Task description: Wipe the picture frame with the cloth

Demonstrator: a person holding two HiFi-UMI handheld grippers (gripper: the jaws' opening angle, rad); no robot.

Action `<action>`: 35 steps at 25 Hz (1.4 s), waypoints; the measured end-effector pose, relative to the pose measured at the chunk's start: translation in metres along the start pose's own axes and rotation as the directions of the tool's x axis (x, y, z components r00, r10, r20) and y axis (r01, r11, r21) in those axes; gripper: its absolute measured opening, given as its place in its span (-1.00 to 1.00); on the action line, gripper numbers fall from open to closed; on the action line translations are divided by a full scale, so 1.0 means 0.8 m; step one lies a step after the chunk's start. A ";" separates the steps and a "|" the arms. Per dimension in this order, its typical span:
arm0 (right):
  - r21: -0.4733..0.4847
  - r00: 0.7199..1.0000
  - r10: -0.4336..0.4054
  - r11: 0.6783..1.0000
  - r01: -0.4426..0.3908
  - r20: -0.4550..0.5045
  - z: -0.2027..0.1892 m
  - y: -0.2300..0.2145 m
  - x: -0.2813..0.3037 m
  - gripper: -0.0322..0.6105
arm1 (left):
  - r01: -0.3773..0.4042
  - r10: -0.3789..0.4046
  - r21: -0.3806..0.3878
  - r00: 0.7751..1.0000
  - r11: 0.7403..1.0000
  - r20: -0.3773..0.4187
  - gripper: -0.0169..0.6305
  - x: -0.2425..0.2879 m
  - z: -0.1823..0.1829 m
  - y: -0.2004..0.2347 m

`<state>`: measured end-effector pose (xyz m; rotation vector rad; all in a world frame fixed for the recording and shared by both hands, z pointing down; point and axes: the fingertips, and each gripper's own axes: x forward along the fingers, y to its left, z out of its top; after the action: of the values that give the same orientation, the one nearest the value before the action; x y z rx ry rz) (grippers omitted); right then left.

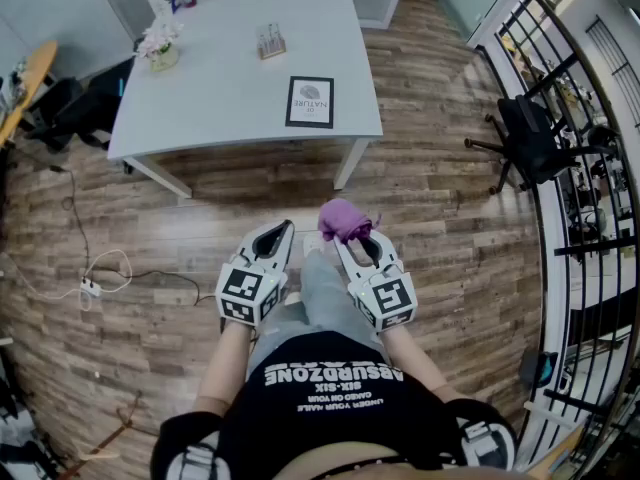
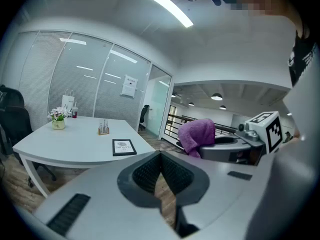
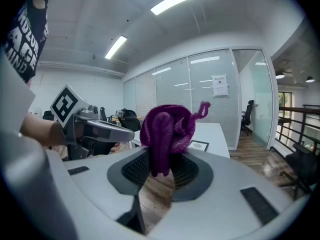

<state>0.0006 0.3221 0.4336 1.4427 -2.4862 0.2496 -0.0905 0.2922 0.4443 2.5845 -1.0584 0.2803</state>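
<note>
Two handheld grippers hang low in front of the person, over the wood-plank floor and well short of the white rectangular surface point(image 1: 215, 83). The right gripper point(image 1: 355, 243) has its jaws pinching a bunched purple terry cloth point(image 3: 167, 129), which is caught by its lower folds. Most of the wad bulges free above the tips, and a loose thread curls off the top. The left gripper point(image 1: 281, 230) has its jaws pressed together, with nothing between them.

The black-bordered, white-faced picture frame point(image 1: 310, 101) lies flat near the front edge of the surface, towards its right corner. It is apart from the small wooden stand point(image 1: 271, 41) and the pot of pale flowers point(image 1: 160, 46) further back, and neither gripper is near it yet.

The cloth looks soft, light and limp. It should flatten and spread under pressure rather than scratch, but so small a bite could let it drag out of the jaws on a firm stroke. The frame looks stiff, thin and light, probably with a smooth glazed face. On that slick top it is likely to skate when rubbed. A sensible hold would be the left jaws on the black border at a near edge or corner, off the face, while the cloth sweeps across.
</note>
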 end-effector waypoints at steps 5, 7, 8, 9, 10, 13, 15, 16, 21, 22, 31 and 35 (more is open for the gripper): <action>0.019 1.000 -0.012 1.000 0.012 -0.028 -0.001 -0.049 0.038 -0.55 | -0.012 0.012 0.020 1.000 1.000 -0.018 -0.90 0.049 0.017 0.031; 0.016 1.000 -0.008 1.000 0.008 -0.022 0.004 -0.074 0.055 -0.55 | -0.015 0.016 0.036 1.000 0.999 -0.020 -0.90 0.074 0.029 0.042; 0.012 1.000 -0.004 1.000 0.004 -0.018 0.008 -0.087 0.065 -0.55 | -0.017 0.018 0.050 1.000 0.999 -0.021 -0.90 0.087 0.037 0.047; 0.008 1.000 0.002 1.000 -0.002 -0.015 0.011 -0.100 0.075 -0.55 | -0.021 0.022 0.065 1.000 0.998 -0.020 -0.90 0.099 0.045 0.052; 0.006 1.000 0.010 1.000 -0.009 -0.013 0.014 -0.112 0.084 -0.55 | -0.026 0.027 0.078 0.999 0.997 -0.017 -0.90 0.111 0.054 0.058; -0.004 0.999 0.038 0.999 -0.038 -0.012 0.025 -0.142 0.111 -0.55 | -0.053 0.054 0.082 0.999 0.995 -0.004 -0.90 0.141 0.077 0.075; -0.025 0.998 0.057 0.998 -0.057 -0.008 0.033 -0.157 0.128 -0.55 | -0.076 0.076 0.069 0.997 0.995 0.001 -0.90 0.160 0.086 0.087; -0.036 0.998 0.064 0.997 -0.064 -0.006 0.037 -0.165 0.137 -0.55 | -0.086 0.086 0.061 0.996 0.994 0.003 -0.90 0.170 0.088 0.093; -0.067 0.995 0.090 0.994 -0.092 -0.032 0.046 -0.196 0.184 -0.55 | -0.089 0.091 0.035 0.995 0.995 -0.039 -0.90 0.214 0.080 0.114; -0.068 0.995 0.090 0.993 -0.092 -0.034 0.047 -0.199 0.189 -0.55 | -0.083 0.085 0.037 0.995 0.996 -0.055 -0.90 0.218 0.074 0.115; -0.048 0.993 0.100 0.994 -0.102 -0.060 0.036 -0.245 0.247 -0.55 | -0.109 0.108 0.005 0.983 0.994 -0.150 -0.90 0.263 0.034 0.163; -0.086 0.989 0.112 0.989 -0.121 -0.100 0.031 -0.261 0.297 -0.55 | -0.118 0.118 0.017 0.971 0.993 -0.207 -0.90 0.292 0.008 0.192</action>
<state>0.0661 0.0160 0.4865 1.2229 -2.4735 0.2172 -0.0340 0.0370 0.5444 2.4347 -1.1356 0.5697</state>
